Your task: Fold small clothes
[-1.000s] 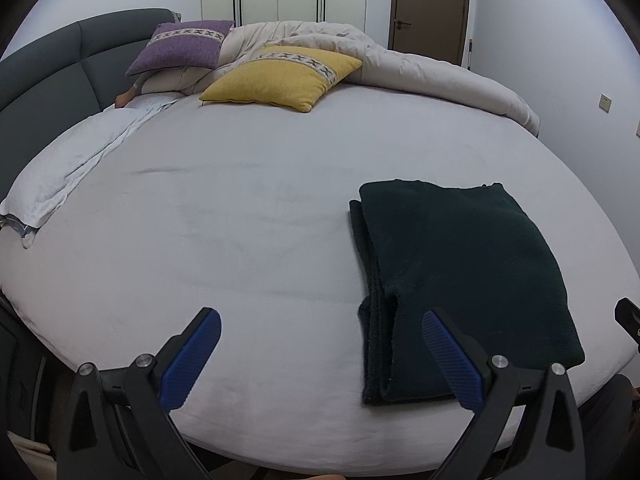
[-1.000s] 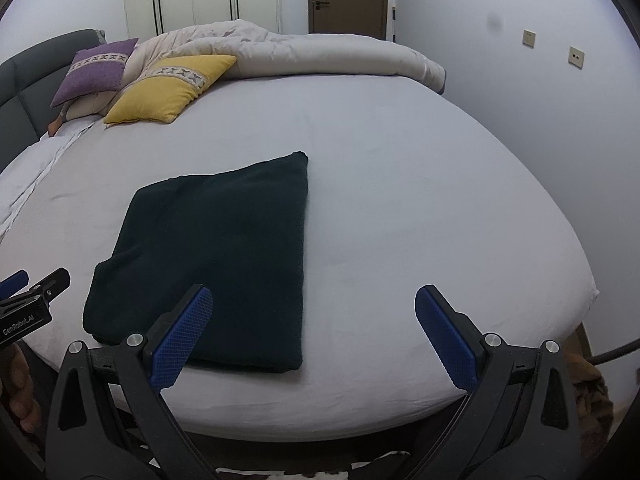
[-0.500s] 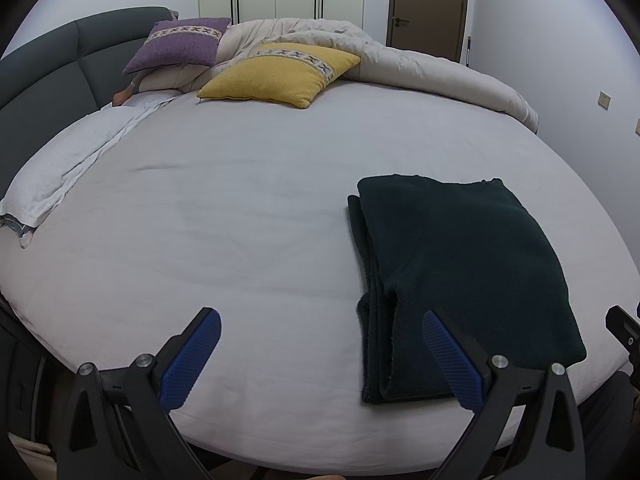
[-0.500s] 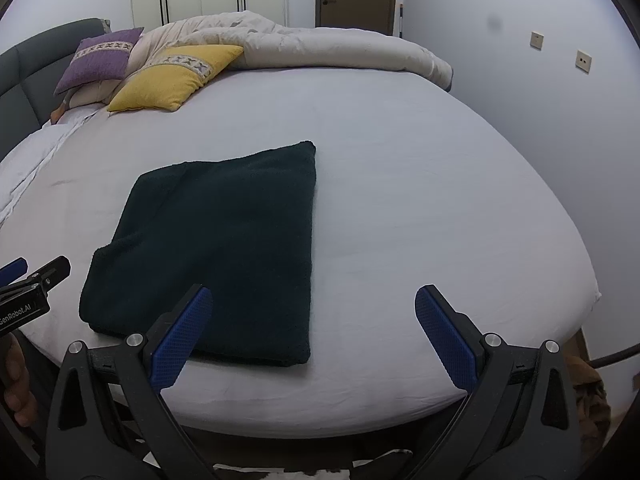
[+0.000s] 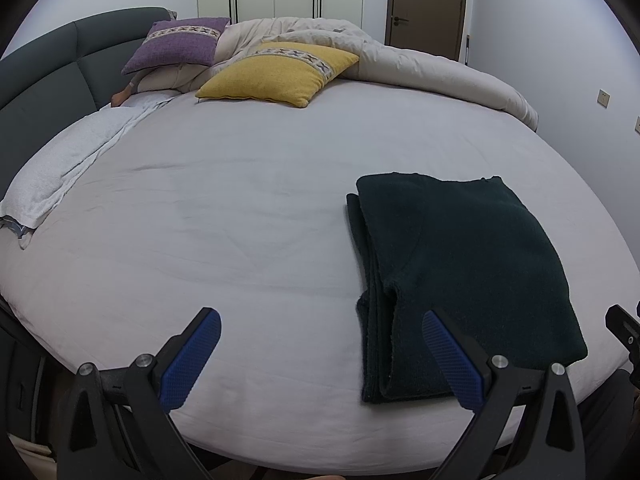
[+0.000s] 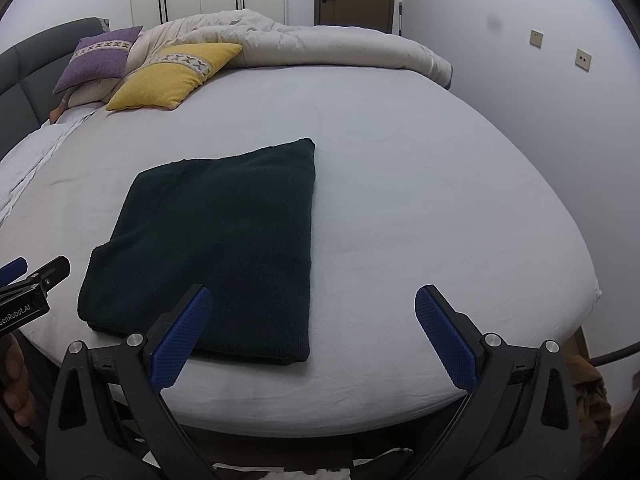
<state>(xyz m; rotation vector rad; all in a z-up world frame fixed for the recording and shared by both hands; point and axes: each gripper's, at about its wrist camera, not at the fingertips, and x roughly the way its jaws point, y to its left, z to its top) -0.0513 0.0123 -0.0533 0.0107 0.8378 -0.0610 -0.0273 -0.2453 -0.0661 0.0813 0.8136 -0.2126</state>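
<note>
A dark green knitted garment [image 5: 460, 276] lies folded into a flat rectangle near the front edge of the bed; it also shows in the right wrist view [image 6: 224, 236]. My left gripper [image 5: 320, 354] is open and empty, above the bed's front edge, with its right finger over the garment's near left corner. My right gripper [image 6: 314, 332] is open and empty, with its left finger over the garment's near edge. The left gripper's tip [image 6: 24, 280] shows at the left edge of the right wrist view.
The bed [image 5: 224, 216] has a light grey sheet. A yellow pillow [image 5: 280, 72], a purple pillow [image 5: 176, 44] and a bunched beige duvet [image 5: 420, 68] lie at the far side. A grey headboard [image 5: 44, 76] is at left. A wall [image 6: 540, 120] is at right.
Both grippers have drawn back slightly from the bed and stayed open. The folded garment has not moved.
</note>
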